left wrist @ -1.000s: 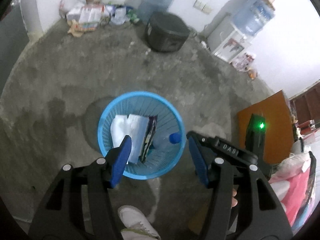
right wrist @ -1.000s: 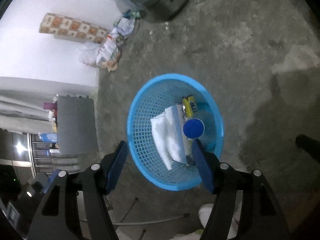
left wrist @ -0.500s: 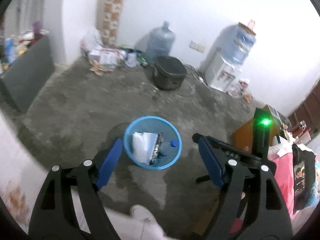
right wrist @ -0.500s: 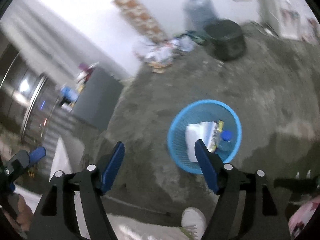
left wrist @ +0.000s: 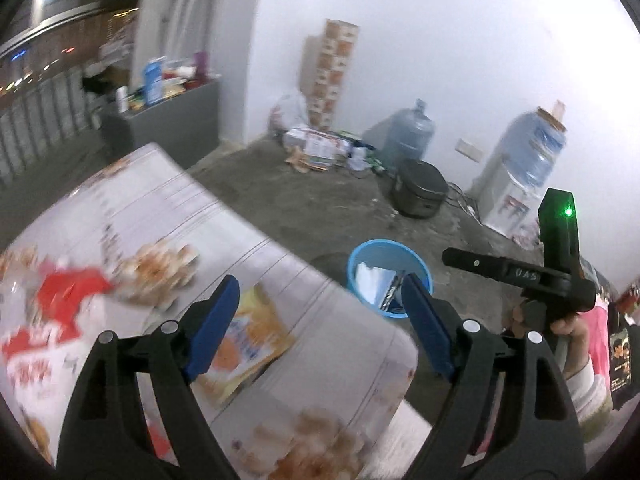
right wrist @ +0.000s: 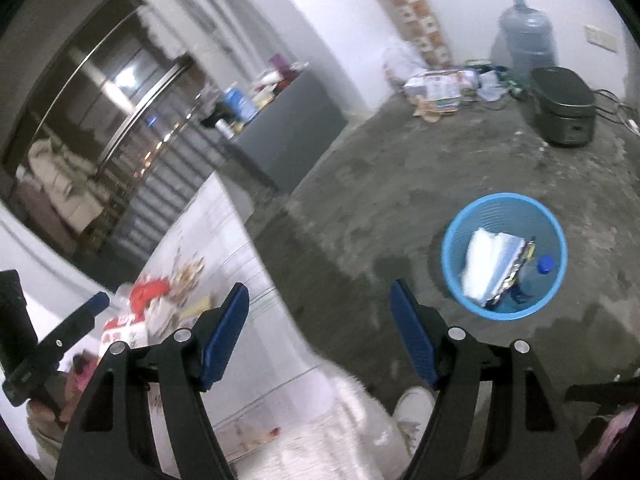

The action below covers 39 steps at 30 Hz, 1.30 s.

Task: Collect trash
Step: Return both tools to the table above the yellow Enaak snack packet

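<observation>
Left tool (left wrist: 316,328) spread, jaws just been opening, nothing between. Right tool (right wrist: 318,336) spread, empty. Flat orange-yellow snack wrapper (left wrist: 244,344) on patterned-cloth table (left wrist: 320,368), just under left tool. Likely light, crinkly, slippery; pinch raised edge. Blue mesh plastic basket (right wrist: 452,256) beyond, on floor.

You are in a plain home room with a bare concrete floor (right wrist: 400,184). Ahead of your tools stand a water dispenser (left wrist: 516,184), a spare water jug (left wrist: 412,136), a rice cooker (right wrist: 564,108) and a printed tablecloth (left wrist: 200,240) below.
</observation>
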Each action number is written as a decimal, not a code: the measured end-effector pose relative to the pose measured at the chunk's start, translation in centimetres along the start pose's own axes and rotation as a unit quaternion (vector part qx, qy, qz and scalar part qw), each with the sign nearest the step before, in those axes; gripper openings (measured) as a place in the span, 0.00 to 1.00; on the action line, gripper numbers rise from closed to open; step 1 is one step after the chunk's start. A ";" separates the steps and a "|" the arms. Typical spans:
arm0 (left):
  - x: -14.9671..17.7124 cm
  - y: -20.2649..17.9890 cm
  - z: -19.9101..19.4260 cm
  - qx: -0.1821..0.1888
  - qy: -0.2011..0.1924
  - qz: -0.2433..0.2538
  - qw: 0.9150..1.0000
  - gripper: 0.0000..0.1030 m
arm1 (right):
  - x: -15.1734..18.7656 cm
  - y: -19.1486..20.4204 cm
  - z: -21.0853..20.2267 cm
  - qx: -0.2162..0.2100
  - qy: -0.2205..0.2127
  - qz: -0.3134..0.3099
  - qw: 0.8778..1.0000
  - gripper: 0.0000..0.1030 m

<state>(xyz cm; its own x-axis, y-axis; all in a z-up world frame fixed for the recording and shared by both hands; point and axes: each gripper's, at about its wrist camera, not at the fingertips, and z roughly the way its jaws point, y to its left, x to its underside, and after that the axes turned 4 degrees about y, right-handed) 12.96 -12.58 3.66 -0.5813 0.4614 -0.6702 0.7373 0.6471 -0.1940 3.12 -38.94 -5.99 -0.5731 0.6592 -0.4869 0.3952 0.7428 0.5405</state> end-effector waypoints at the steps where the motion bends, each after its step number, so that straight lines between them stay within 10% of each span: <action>1: 0.8 0.8 -0.8 -0.008 -0.004 -0.007 1.000 0.76 | 0.2 0.7 0.2 -0.004 0.005 -0.007 1.000 0.69; 18: 8.0 4.3 -4.1 -0.054 -0.023 -0.031 0.998 0.72 | 3.0 8.6 7.0 -0.089 0.120 -0.041 0.988 0.69; 39: 5.8 8.1 5.9 -0.043 0.068 -0.138 0.987 0.18 | 1.1 11.8 14.9 -0.050 0.155 -0.089 0.983 0.32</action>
<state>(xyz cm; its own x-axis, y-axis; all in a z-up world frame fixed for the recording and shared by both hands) 17.61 -8.20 -6.05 -0.8008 0.3340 -0.4971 0.5161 0.8061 -0.2897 17.86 -27.74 -10.34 -0.8236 0.4411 -0.3565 0.2056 0.8181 0.5371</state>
